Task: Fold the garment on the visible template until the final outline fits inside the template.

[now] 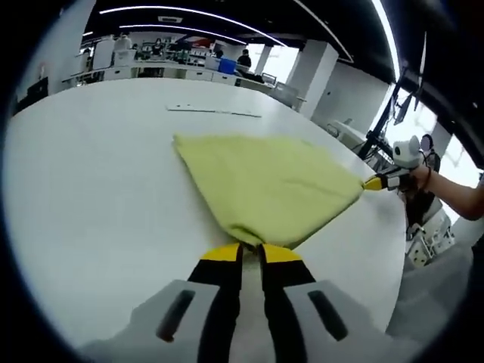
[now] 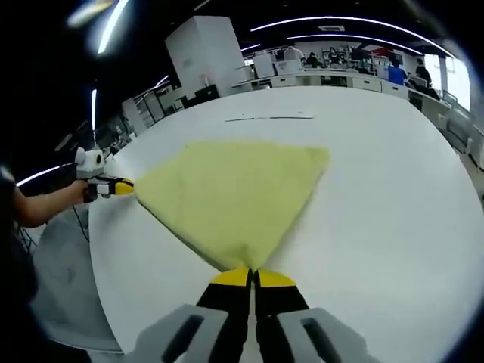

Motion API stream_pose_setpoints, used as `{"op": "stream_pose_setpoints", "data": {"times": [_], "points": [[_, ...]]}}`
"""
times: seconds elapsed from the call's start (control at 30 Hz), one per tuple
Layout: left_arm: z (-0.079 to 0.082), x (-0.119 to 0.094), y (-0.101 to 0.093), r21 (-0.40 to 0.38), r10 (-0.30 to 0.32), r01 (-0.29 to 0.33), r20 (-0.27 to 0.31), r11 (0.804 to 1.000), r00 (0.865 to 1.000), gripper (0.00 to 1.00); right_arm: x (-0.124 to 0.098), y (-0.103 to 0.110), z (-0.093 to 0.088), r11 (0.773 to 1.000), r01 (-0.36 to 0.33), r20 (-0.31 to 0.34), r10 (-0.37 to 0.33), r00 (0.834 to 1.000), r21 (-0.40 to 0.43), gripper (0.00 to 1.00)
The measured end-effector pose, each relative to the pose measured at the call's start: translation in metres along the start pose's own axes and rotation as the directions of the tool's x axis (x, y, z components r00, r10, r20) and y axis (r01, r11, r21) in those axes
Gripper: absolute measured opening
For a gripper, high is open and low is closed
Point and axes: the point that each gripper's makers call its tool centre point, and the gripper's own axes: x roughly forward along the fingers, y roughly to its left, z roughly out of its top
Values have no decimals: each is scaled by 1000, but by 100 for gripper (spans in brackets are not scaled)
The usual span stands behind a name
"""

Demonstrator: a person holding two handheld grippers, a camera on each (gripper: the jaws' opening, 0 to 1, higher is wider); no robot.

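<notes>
Yellow-green garment (image 1: 268, 189) lies spread on the white tabletop (image 1: 98, 197), directly ahead of both claws and stretched between them.

Left claw (image 1: 252, 249): jaws drawn together, clenched on the near corner of the garment, which sits right at the yellow tips. From that corner the cloth fans out away from the claw into a rough triangle, flat on the tabletop. In the left gripper view the right claw (image 1: 372, 182) comes in from the right, its yellow tip touching the garment's far right corner; a person's hand (image 1: 418, 177) holds it.

Right claw (image 2: 252, 272): jaws likewise pressed together, pinching another corner of the garment (image 2: 231, 193) at the tips. Cloth widens ahead of it. In the right gripper view the left claw (image 2: 125, 184) meets the corner at far left, carried by a forearm (image 2: 45, 204).

Beyond the garment, a thin faint line (image 2: 268, 118) marks the tabletop, well apart from either claw.
</notes>
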Motion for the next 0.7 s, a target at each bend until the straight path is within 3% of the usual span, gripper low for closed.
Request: {"op": "stream_pose_setpoints", "data": {"times": [0.17, 0.3, 0.7], "points": [[5, -1, 1, -28, -15, 16, 33, 999, 999, 5, 1, 0, -1, 1000, 2, -7, -2, 1000, -1, 0], [6, 4, 4, -16, -8, 9, 25, 1000, 1000, 0, 2, 0, -2, 1000, 4, -13, -5, 1000, -2, 0], [1, -8, 18, 136, 43, -36, -53, 990, 998, 0, -1, -2, -1, 1000, 13, -13, -13, 1000, -5, 0]]}}
